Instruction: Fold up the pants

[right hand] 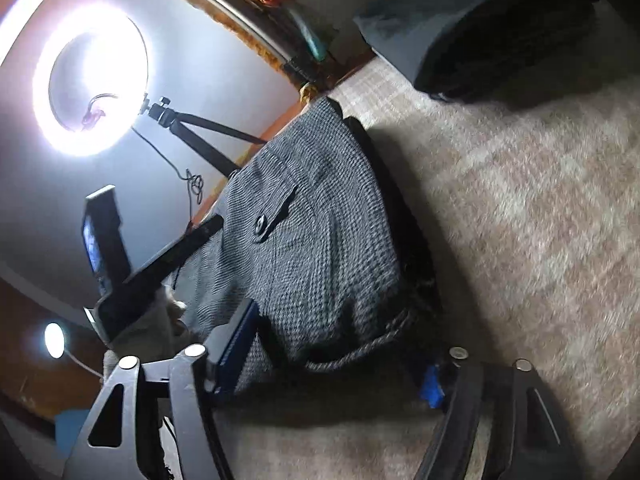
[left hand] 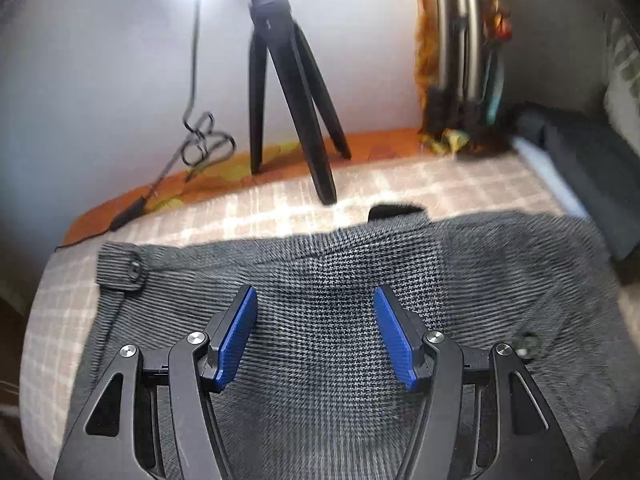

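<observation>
Grey houndstooth pants (left hand: 344, 280) lie folded on a beige checked blanket (left hand: 440, 184); a buttoned tab (left hand: 134, 270) shows at the left. My left gripper (left hand: 315, 304) hovers just over the pants, its blue pads wide apart and empty. In the right wrist view the pants (right hand: 320, 248) lie as a folded bundle with a button tab (right hand: 262, 224). My right gripper (right hand: 332, 340) has its jaws wide apart, astride the bundle's near end; the left pad (right hand: 236, 344) lies against the cloth and the right pad (right hand: 432, 384) is mostly hidden under the edge. The left gripper's dark body (right hand: 160, 272) sits beyond.
A black tripod (left hand: 288, 92) with a ring light (right hand: 92, 76) stands at the blanket's far edge, its cable (left hand: 200, 144) coiled by the wall. A stack of dark folded clothes (right hand: 492, 28) lies at the far right. An orange sheet (left hand: 360, 148) edges the blanket.
</observation>
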The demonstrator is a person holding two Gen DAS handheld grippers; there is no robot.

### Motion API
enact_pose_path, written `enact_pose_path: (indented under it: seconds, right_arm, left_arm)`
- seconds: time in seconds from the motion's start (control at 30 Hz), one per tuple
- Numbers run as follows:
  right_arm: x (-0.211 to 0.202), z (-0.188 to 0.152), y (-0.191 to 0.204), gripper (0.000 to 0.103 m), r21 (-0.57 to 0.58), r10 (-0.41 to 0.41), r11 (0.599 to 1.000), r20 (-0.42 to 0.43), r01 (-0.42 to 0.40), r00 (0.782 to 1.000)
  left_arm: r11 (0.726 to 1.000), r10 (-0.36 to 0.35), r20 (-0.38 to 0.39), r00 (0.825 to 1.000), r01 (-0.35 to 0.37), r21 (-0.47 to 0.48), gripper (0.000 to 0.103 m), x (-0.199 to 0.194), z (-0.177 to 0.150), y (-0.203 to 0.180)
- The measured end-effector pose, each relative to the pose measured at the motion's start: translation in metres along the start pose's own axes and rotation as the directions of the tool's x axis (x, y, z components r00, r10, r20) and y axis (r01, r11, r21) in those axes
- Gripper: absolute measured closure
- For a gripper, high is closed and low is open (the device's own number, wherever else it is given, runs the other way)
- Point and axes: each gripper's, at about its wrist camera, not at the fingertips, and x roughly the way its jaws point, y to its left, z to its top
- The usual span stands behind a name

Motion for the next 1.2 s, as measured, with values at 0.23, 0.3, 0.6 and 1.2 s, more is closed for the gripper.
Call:
enact_pose_path:
  seconds: [0.23,0.3,0.6,1.2]
  right_arm:
    - [0.004,0.003,-0.005,0.070,-0.024,-0.039,0.999,0.008,0.039,0.999]
    - [0.003,0.004,-0.004,0.073,-0.037,-0.043,0.998,0.009,0.043,0.999]
    - [-0.002,0.005,-0.002,0.077,-0.047,-0.046,0.998,0.021,0.047,0.999]
    - [-0.024,0.007,0.075,0.083,-0.308,-0.184,0.926,0.140,0.220,0.973]
  left_arm:
    - [1.000,0.008,-0.005,1.000,-0.008,0.012,0.043,0.001,0.001,0.000]
    - [1.000,0.008,0.021,1.000,-0.009,0.011,0.043,-0.014,0.000,0.007]
    - [0.989,-0.026,-0.033,0.999,0.031,0.146,0.043,-0.051,-0.063,0.000]
    - [0.997,-0.058,-0.053,0.997,0.055,-0.058,0.038,-0.104,-0.108,0.055]
